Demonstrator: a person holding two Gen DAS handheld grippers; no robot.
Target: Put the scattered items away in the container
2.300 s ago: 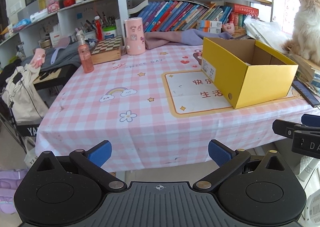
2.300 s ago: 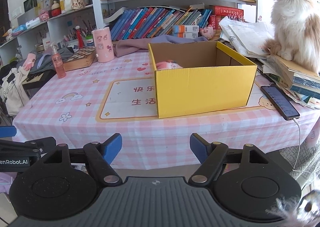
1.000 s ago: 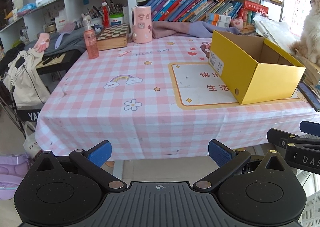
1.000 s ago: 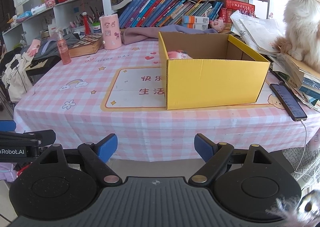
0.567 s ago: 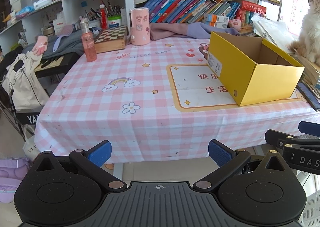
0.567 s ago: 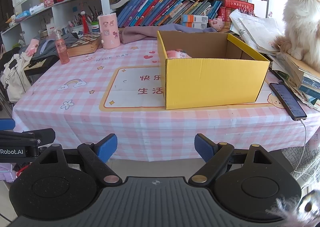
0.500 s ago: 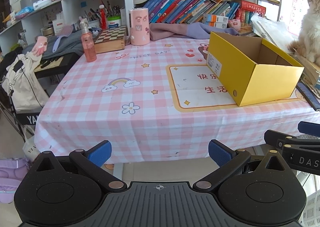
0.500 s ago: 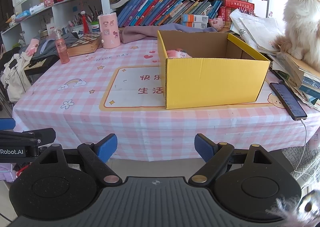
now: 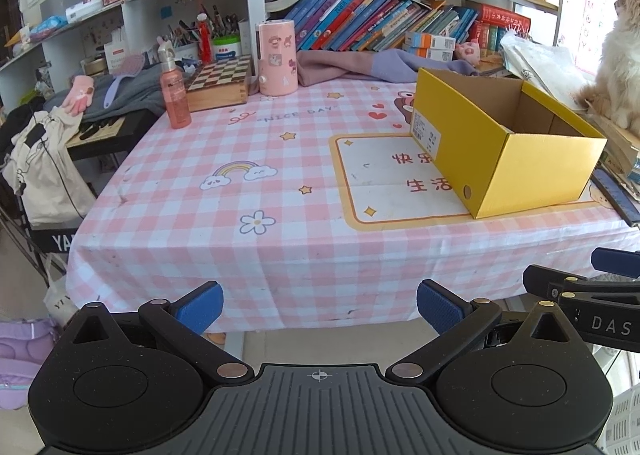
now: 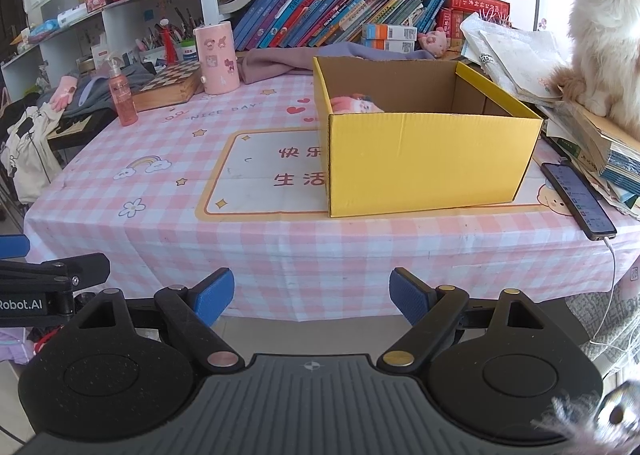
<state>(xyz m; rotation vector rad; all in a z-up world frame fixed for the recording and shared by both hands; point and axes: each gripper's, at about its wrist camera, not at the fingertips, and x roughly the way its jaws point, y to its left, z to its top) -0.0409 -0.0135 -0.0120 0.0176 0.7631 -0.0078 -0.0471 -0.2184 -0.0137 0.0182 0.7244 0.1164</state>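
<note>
Below the desk (image 9: pixel 280 159) edge, both the left hand-held gripper (image 9: pixel 319 305) and right hand-held gripper (image 10: pixel 311 295) hang spread, empty; yellow box (image 10: pixel 424 159) at one o'clock holds a pink item (image 10: pixel 354 103).

Bright, even daylight in both views, entering from the window at far right behind the cat (image 10: pixel 604 27), whose fur glows nearly blown out. Washed-out white at the upper right corner. Soft shadow only, faint along the near foot of the yellow box (image 10: pixel 424 163) and darker inside it. Sharp focus across the checked tablecloth (image 9: pixel 248 159) and bookshelf (image 9: pixel 392 27). Strong fisheye bending: shelves curved, black vignette in the corners. Out-of-focus fuzzy blur at the right wrist view's lower right corner. Dimmer below the table edge.
</note>
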